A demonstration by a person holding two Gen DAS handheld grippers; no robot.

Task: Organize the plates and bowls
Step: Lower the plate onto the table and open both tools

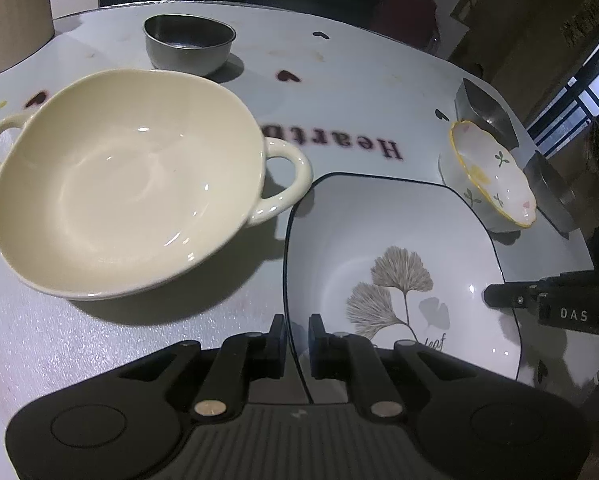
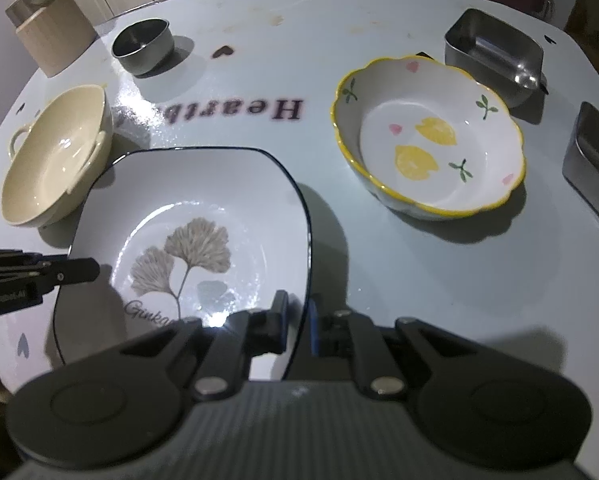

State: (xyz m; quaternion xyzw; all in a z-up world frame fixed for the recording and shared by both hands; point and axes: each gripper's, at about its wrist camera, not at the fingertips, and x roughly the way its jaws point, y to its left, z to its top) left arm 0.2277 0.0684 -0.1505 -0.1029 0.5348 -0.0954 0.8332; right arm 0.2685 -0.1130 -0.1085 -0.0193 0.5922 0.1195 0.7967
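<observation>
A square white plate with a dark rim and ginkgo leaf print is held by both grippers. My left gripper is shut on the plate's left rim. My right gripper is shut on its right rim; it also shows in the left wrist view, and the left gripper shows in the right wrist view. A cream two-handled bowl sits left of the plate. A scalloped lemon-print bowl sits to its right.
A round steel bowl stands at the back of the pale table. Two rectangular steel containers stand at the right edge. A beige canister stands at the back left corner.
</observation>
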